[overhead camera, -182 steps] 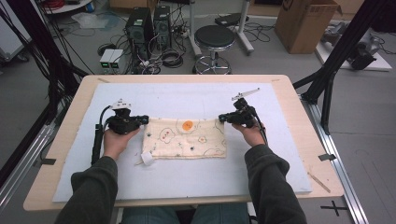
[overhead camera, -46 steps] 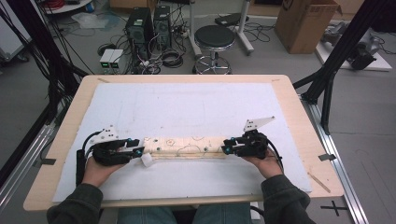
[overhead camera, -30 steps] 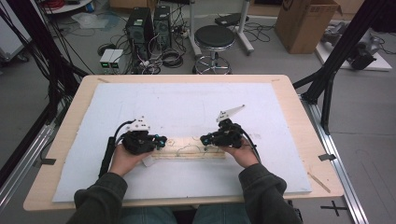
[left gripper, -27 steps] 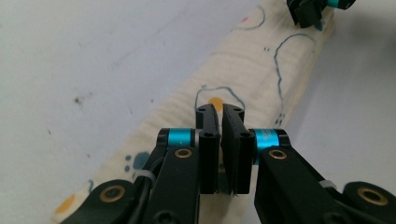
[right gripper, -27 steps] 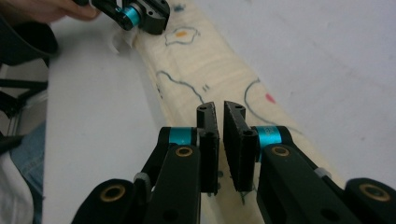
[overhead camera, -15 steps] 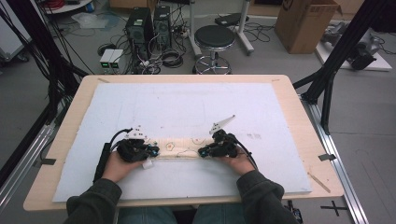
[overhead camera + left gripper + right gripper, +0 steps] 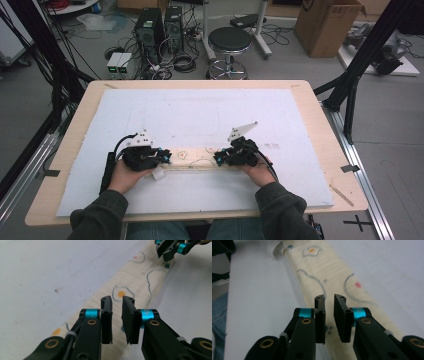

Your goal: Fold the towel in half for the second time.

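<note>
Your folded cloth (image 7: 197,160) lies as a narrow strip on the white tabletop (image 7: 210,110), between your hands. Left tongs (image 7: 117,302) and right tongs (image 7: 329,301) sit over its opposite ends, jaws just opening to a narrow gap, gripping nothing.

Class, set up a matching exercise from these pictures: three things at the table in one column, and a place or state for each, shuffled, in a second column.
Things:
1. folded cloth
2. left gripper
3. stool

Places or states:
A. on the floor beyond the table's far edge
B. lying as a narrow strip on the white mat
C. jaws slightly apart, nothing between them

Pairs: 1-B, 2-C, 3-A
</note>
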Action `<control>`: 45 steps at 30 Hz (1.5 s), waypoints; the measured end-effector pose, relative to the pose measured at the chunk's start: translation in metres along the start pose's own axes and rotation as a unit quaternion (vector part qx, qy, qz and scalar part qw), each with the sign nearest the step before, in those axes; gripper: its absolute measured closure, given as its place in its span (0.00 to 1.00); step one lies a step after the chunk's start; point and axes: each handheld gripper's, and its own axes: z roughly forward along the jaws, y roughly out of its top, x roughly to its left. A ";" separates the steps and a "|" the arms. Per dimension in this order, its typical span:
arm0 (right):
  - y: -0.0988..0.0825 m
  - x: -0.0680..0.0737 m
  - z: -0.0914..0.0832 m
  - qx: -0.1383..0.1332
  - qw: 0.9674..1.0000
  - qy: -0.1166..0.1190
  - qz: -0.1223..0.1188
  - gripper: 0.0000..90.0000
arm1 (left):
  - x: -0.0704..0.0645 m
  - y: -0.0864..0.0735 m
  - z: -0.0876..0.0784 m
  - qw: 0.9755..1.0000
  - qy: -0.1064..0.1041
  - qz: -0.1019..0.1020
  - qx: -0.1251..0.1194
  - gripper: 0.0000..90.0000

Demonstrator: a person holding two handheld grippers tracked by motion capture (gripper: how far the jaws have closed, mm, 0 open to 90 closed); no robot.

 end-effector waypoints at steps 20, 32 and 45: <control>-0.024 -0.011 -0.004 0.036 0.997 -0.060 -0.026 0.57 | 0.014 -0.020 0.008 0.997 0.026 0.006 0.066 0.58; -0.039 -0.012 -0.024 0.033 0.996 -0.071 -0.035 0.54 | 0.013 -0.025 0.000 0.997 0.028 0.014 0.064 0.56; -0.043 -0.014 -0.028 0.027 0.996 -0.074 -0.031 0.53 | 0.012 -0.027 -0.006 0.998 0.023 0.016 0.065 0.51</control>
